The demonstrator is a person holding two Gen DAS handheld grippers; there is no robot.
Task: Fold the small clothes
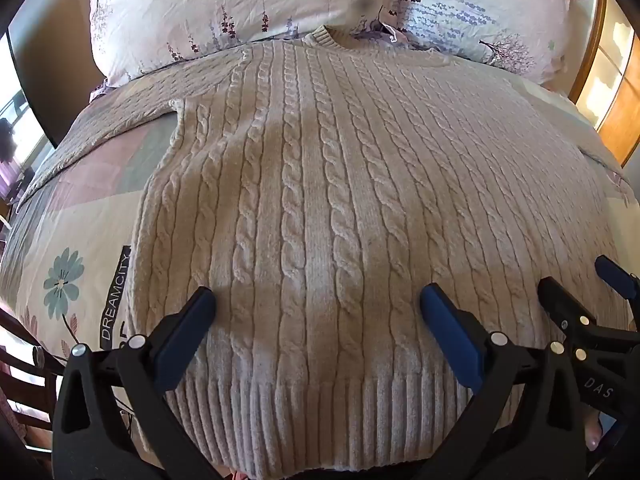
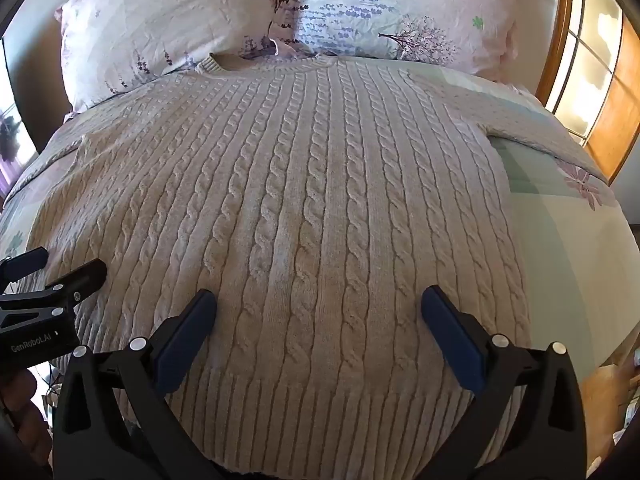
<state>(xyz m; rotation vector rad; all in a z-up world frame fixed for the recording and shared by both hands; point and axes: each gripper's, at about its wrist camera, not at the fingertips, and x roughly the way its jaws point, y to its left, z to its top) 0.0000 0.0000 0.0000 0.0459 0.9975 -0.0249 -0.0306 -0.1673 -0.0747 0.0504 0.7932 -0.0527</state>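
1. Sweater [image 1: 320, 200]: a cream cable-knit garment laid flat on the bedspread [image 1: 80, 220], collar toward the two floral pillows [image 1: 224, 4], ribbed hem nearest the cameras.
2. Left gripper [image 1: 318, 304]: jaws spread wide and grasping nothing; the blue fingertips [image 1: 200, 308] hang above the lower body of the sweater, just above the ribbed hem, with several cable columns showing between them.
3. Right gripper [image 2: 320, 304]: jaws likewise released and empty, poised over the same lower region, toward the sweater's right half (contact with the knit cannot be told in either view).
4. The grippers sit side by side; each shows at the edge of the other's view, the right gripper [image 1: 592, 292] near the right border, the left gripper [image 2: 60, 268] near the left border.
5. Both sleeves lie spread outward across the bedspread [image 2: 560, 220].
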